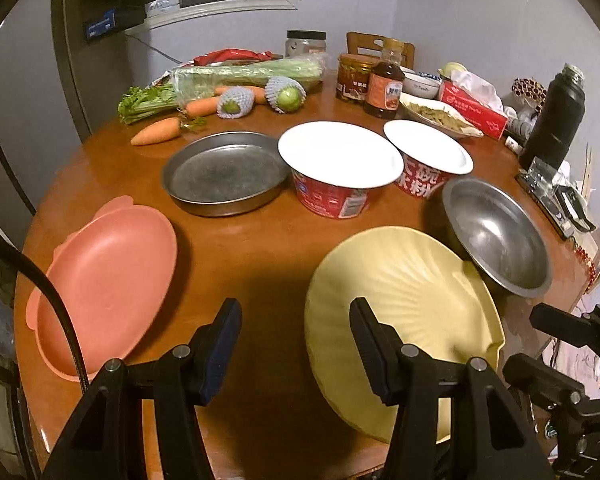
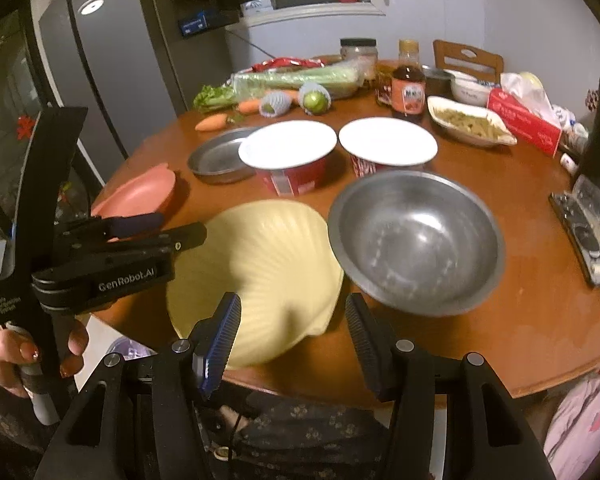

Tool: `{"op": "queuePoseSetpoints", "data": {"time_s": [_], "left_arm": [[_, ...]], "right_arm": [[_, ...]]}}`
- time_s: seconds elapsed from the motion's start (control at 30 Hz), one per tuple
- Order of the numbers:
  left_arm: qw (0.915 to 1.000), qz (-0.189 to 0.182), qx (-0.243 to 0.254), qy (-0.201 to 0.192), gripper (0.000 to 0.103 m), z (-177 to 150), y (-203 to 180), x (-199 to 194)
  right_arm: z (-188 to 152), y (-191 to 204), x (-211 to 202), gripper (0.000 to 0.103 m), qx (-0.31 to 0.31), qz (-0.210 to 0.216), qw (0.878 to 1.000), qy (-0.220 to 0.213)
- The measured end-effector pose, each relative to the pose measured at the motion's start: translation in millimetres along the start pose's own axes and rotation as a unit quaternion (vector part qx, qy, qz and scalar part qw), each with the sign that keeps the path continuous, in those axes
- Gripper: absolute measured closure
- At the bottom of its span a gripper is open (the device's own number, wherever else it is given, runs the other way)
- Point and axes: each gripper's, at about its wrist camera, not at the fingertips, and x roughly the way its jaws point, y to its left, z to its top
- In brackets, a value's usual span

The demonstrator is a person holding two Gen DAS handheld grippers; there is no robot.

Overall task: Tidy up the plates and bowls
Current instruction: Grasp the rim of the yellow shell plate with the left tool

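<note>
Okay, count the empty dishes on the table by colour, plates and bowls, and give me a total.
Pink plate: 1
Yellow plate: 1
Metal, a pan and a bowl: 2
Red cups, one beside the other, both white inside: 2
Total: 6

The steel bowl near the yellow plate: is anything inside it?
The steel bowl looks empty: only its bare shiny bottom shows. Its near rim overlaps the yellow plate; what lies under the bowl is hidden.
</note>
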Motion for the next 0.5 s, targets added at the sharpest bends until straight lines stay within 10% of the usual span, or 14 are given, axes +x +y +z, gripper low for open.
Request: {"op": "queuePoseSetpoints", "data": {"time_s": [0.5], "left_arm": [[0.9998,-0.009,0.01,0.013,0.047,-7.2,-9.1,15.7]], "right_arm": [[-11.8,-4.2,28.2,0.047,0.017,0.003,1.0,0.015]]}}
